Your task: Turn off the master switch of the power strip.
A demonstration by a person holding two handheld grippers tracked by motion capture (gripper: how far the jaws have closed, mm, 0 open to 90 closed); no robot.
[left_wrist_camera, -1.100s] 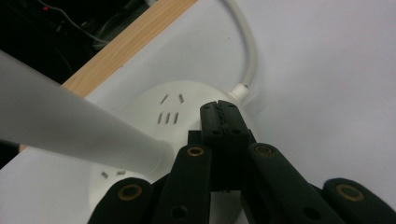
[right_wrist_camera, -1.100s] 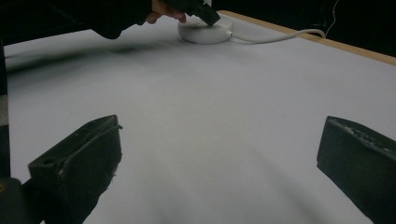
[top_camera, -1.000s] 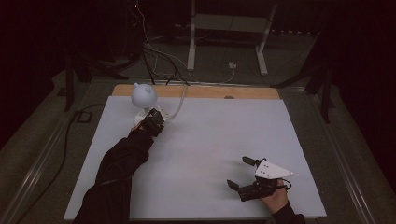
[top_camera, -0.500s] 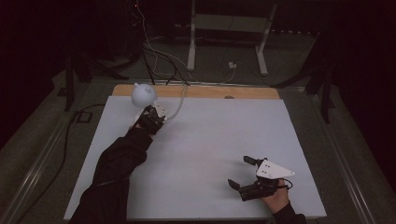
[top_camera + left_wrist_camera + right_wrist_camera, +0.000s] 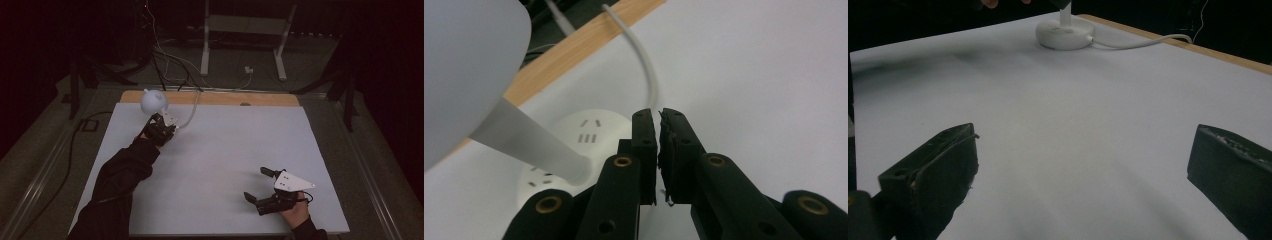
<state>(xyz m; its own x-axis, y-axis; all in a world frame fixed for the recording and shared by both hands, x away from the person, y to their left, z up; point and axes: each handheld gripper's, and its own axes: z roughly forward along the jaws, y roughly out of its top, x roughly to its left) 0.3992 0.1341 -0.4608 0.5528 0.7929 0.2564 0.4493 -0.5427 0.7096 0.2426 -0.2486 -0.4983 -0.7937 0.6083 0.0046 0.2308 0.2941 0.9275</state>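
Observation:
A small white lamp with a round shade [image 5: 153, 101] stands at the table's back left. In the left gripper view its round base [image 5: 574, 135] with grey touch marks lies just beyond the jaws, and its slanted stem [image 5: 529, 142] rises to the shade [image 5: 464, 65]. My left gripper [image 5: 162, 122] [image 5: 659, 115] hovers right at that base, shut with nothing between the jaws. A white cable [image 5: 644, 65] runs from the base toward the back edge. My right gripper [image 5: 256, 183] [image 5: 1083, 150] rests open near the front right, far from the lamp base [image 5: 1064, 36].
A pale grey mat [image 5: 225, 150] covers the table, with a wooden strip [image 5: 220, 98] bare along the back. Beyond it lie floor cables [image 5: 170, 60] and a white metal stand [image 5: 240, 45]. A small dark spot [image 5: 244, 104] sits on the wooden strip.
My left gripper has crept slightly forward toward the lamp base. The right gripper and the lamp have stayed put.

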